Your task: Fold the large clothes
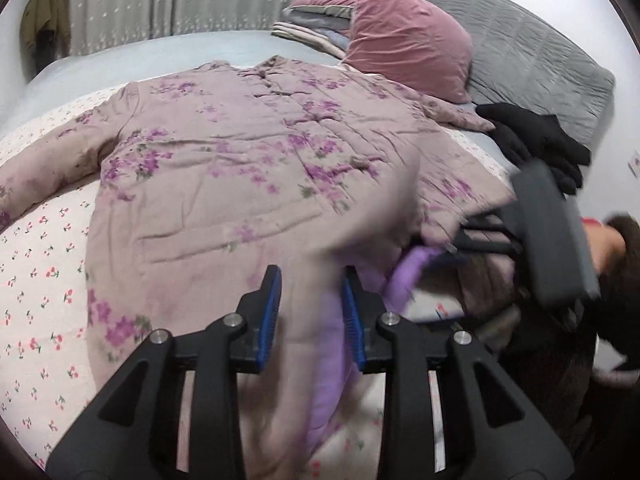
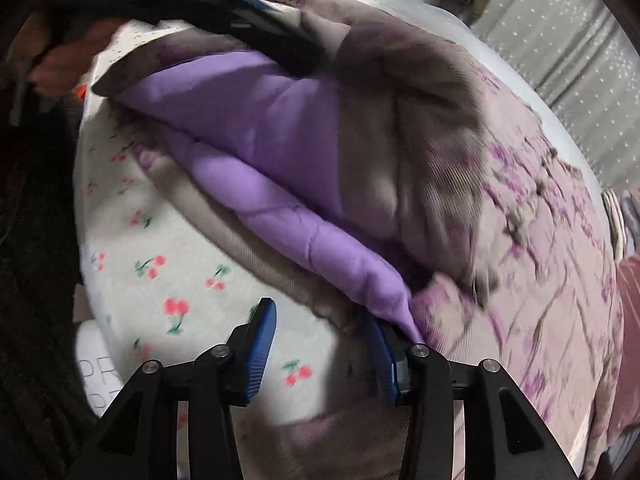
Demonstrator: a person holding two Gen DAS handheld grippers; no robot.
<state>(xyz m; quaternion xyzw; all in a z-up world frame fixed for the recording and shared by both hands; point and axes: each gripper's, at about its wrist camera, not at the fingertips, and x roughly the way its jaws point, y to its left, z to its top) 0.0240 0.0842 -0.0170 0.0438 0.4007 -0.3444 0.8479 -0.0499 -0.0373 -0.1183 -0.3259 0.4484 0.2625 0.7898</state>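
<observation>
your coat [image 1: 248, 168] lies spread on the bed [image 1: 44, 264], its hem turned up at the near edge.
your left hand-held gripper [image 1: 310, 312] has its jaws a little apart with a blurred fold of the coat's hem between the blue pads [image 1: 269, 312]; you cannot tell from the blur whether they pinch it. your right hand-held gripper [image 2: 316, 344] stands released over the cherry-print sheet [image 2: 160, 280], jaws apart, with the purple lining [image 2: 256, 128] brushing the outer side of its right finger and nothing between the pads. the coat's collar points toward the pink pillow [image 1: 404, 40] at the headboard [image 1: 532, 48].
</observation>
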